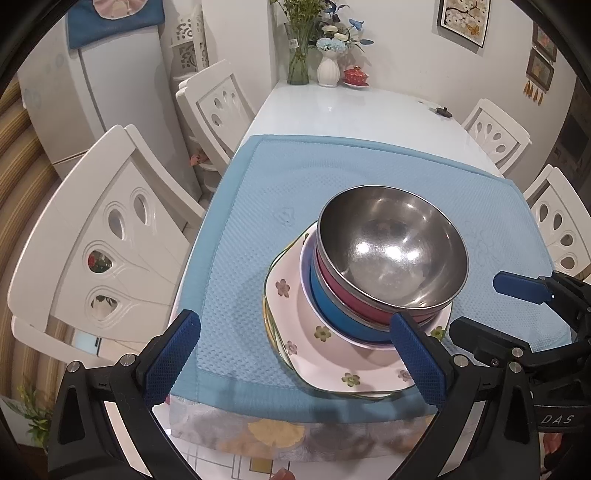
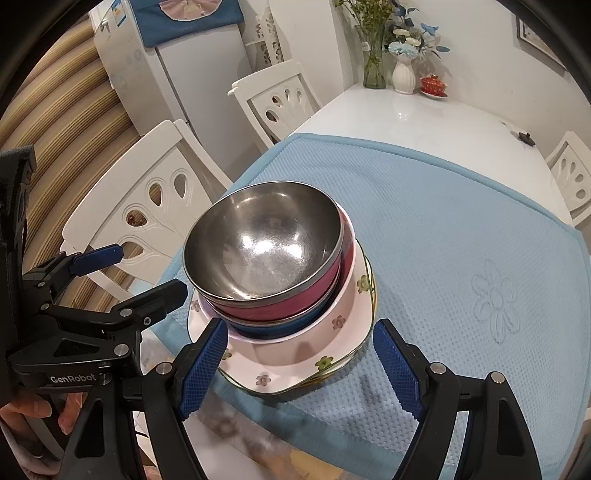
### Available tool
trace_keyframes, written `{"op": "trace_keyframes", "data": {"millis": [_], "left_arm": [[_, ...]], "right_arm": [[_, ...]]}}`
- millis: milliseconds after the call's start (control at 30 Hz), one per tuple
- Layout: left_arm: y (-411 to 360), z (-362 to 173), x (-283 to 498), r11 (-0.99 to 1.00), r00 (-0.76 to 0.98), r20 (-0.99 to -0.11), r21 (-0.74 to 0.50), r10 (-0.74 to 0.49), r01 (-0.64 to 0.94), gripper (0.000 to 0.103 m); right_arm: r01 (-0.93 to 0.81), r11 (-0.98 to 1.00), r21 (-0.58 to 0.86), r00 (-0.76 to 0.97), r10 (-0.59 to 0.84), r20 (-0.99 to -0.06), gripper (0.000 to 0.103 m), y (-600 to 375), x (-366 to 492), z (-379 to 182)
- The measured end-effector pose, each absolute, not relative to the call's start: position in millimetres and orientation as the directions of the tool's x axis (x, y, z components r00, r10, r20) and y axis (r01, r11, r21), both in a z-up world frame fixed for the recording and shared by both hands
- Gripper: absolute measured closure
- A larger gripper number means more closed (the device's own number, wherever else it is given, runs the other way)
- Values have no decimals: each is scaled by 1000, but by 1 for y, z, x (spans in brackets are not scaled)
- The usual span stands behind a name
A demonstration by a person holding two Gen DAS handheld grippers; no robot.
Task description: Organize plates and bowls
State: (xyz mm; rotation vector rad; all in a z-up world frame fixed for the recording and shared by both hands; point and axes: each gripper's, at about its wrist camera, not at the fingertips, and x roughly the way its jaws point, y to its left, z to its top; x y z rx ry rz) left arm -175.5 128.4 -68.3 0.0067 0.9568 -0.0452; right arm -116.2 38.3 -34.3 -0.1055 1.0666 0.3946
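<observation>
The left gripper [image 1: 295,345] and right gripper [image 2: 301,360] gape wide, holding nothing; the stacked bowls [image 2: 262,247] sit on floral plates [image 2: 295,369] just ahead of both.

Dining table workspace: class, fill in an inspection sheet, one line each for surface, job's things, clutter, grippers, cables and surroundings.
Surface: white table with a blue mat over its near end; a floral cloth shows under the mat's near edge.
Job's things: steel bowl nested in a pink bowl and a blue bowl, stacked on flowered plates on the mat.
Clutter: glass vase, white vase, red lidded cup, small dark object, all at the far end.
Grippers: left gripper open; right gripper open; both empty, near the stack.
Cables: nothing seen.
Surroundings: white chairs, fridge, framed pictures.
</observation>
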Motion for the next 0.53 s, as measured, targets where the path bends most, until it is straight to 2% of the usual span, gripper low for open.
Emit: {"op": "trace_keyframes", "data": {"millis": [333,533], "left_arm": [[128,-68,-177,999,581,-813,-12,-34,41,0],[131,-61,-185,998,621,-782,-38,-55,40,0]], "right_arm": [[-358,928,105,425,262,-867,24,39,-117,-34],[-346,931,115,443,271,-855,24,33,-118,-32]]}}
